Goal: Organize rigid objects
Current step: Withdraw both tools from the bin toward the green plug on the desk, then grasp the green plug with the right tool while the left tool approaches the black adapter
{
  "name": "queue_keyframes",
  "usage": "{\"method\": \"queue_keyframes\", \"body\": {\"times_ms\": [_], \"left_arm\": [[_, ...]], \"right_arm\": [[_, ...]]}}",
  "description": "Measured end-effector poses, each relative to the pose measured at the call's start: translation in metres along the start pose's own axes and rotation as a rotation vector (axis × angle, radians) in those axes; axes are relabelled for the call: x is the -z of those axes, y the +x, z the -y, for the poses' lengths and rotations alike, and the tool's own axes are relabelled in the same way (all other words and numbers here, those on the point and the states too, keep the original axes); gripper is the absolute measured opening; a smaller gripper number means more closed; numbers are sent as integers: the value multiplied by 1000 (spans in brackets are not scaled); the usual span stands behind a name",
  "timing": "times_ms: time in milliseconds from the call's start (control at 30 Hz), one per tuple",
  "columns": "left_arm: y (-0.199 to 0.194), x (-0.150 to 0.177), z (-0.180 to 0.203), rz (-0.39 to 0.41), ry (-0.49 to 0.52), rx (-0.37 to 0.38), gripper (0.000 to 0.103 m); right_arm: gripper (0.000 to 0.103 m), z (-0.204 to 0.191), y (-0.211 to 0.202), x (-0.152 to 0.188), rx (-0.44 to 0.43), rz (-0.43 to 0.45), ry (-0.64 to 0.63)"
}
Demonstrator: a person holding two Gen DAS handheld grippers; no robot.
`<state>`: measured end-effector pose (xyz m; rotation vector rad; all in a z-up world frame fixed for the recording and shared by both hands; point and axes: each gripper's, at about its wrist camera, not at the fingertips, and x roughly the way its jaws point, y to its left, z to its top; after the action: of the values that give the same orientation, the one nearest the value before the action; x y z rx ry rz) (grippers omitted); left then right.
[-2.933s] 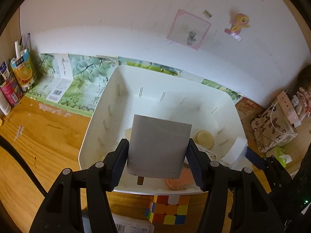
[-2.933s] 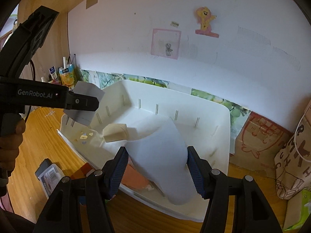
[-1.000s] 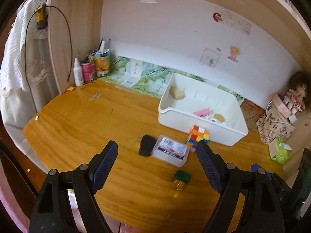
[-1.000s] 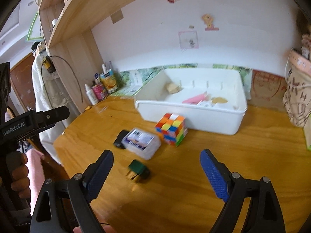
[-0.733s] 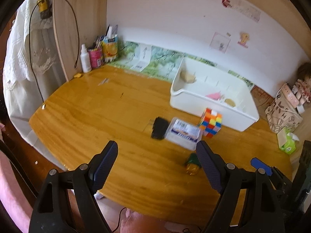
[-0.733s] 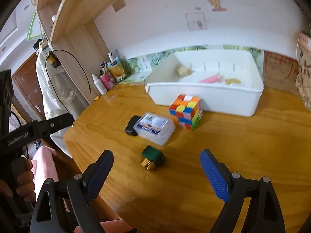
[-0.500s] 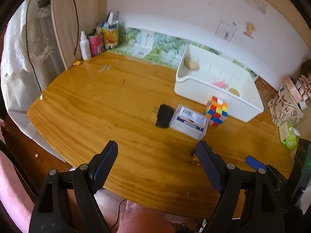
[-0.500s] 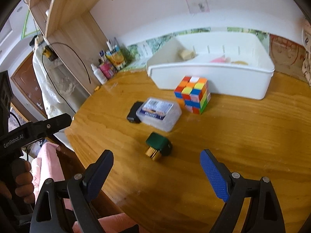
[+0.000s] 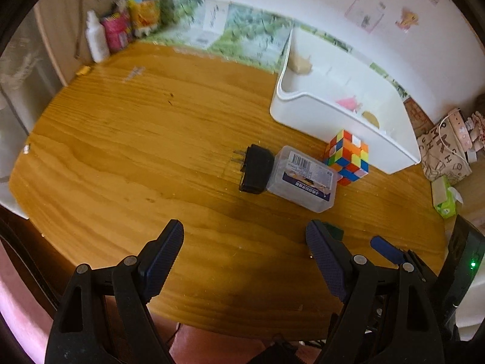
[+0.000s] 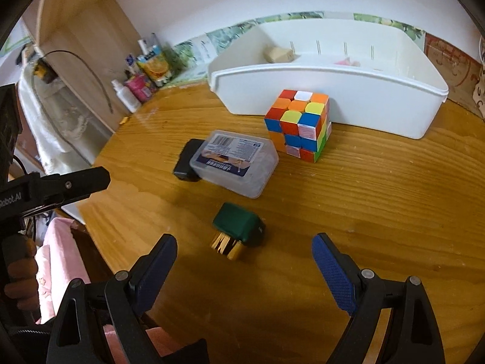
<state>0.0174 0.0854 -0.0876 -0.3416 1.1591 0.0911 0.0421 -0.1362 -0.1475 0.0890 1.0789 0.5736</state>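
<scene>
Both grippers hover over the near edge of the wooden table (image 9: 127,139), jaws spread wide, nothing held; left gripper (image 9: 242,253) sits above bare wood, w/ the right gripper's blue pad (image 9: 386,248) showing just beside its right finger; right gripper (image 10: 244,268) points at a small green plug-like block w/ gold prongs (image 10: 238,227), which lies on the table ahead of the gap btwn the fingers, not touched; beyond it a clear plastic case w/ barcode label (image 10: 235,163) lies flat, a black charger plug (image 9: 254,168) touching its left end, prongs pointing away from the case; a Rubik's cube (image 10: 298,124) stands just right of the case, close against the front wall of the white bin (image 10: 348,97); inside the bin a beige block (image 10: 279,54) in the far-left corner, something pink (image 9: 348,103) and a tan round piece (image 9: 371,118) further right; bottles and cartons (image 9: 121,30) stand at the table's far-left corner.
</scene>
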Motion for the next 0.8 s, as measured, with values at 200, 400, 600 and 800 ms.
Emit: {"method": "queue_keyframes", "body": {"times_ms": [200,400,600,800], "left_arm": [[26,-31,-9,-125,26,30,85],[48,-51,-12,-222,58,64,85],[75,-61,-10,-303,101,68,85],[103,-65,-2,-395,167,-5,84]], "right_arm": [[91,-13,25,-13,59,-70,0],[91,-20,41,-19,128,-129,14],[83,-22,52,-17,210,-159,27],[73,-27,60,-13,250,-192,35]]}}
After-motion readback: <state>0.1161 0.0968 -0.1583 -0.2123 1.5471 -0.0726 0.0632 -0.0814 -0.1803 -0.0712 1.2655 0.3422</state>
